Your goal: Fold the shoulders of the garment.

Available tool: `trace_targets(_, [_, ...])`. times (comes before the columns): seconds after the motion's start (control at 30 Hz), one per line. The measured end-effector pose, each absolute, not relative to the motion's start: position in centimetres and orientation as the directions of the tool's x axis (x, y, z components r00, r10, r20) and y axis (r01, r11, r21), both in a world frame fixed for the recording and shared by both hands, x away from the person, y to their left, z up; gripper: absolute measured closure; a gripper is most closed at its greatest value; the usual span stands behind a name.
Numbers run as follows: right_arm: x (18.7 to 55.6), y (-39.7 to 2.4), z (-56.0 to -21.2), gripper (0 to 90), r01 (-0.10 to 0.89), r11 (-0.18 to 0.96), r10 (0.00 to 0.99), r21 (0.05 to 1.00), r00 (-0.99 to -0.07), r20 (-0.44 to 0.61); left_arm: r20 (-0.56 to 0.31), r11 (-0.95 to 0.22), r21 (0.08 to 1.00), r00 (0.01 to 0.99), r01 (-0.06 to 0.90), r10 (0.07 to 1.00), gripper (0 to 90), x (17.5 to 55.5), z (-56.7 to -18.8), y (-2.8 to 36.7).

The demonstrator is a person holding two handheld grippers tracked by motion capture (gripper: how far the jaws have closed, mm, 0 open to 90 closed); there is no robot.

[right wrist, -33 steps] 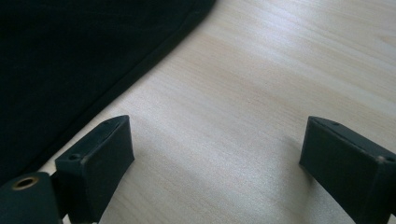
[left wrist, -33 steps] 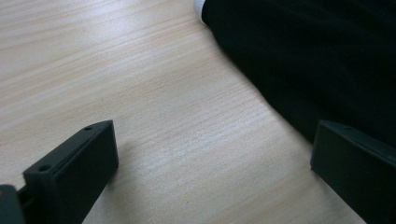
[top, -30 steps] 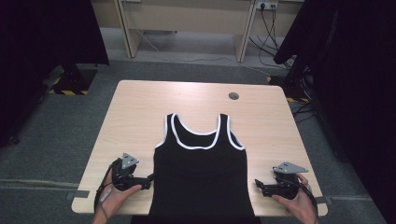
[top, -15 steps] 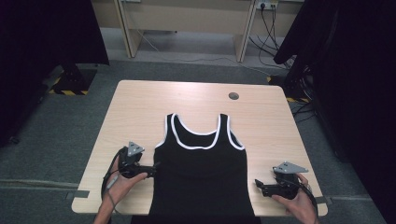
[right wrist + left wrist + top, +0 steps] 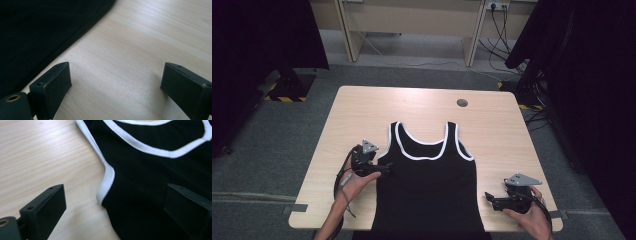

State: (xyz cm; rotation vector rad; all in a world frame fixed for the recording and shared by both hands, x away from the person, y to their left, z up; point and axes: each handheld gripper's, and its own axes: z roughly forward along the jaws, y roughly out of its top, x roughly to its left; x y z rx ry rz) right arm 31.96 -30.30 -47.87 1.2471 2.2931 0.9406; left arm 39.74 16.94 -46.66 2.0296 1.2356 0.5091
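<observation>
Black sleeveless fabric top with white trim (image 5: 429,180): flat, lower centre of frame, on light wooden table (image 5: 422,107). Left gripper (image 5: 384,170): jaws apart, straddling the top's armhole edge, centre left. Right gripper (image 5: 490,199): jaws apart over bare wood, lower right, beside the top's side seam.

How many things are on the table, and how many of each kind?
Black tank top with white trim: 1
Claws: 2, the left claw at the top's armhole edge and the right claw beside its hem side
Total: 3
</observation>
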Motion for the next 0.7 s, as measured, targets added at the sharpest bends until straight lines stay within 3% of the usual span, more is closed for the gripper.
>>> trace_targets(0.7, [31.9,-30.2,-47.9,9.8,0.597,0.387,0.839,0.702,-0.544,0.000,-0.011,-0.290,0.717,0.426,0.634,0.905,6.9,47.1,-46.7,14.2])
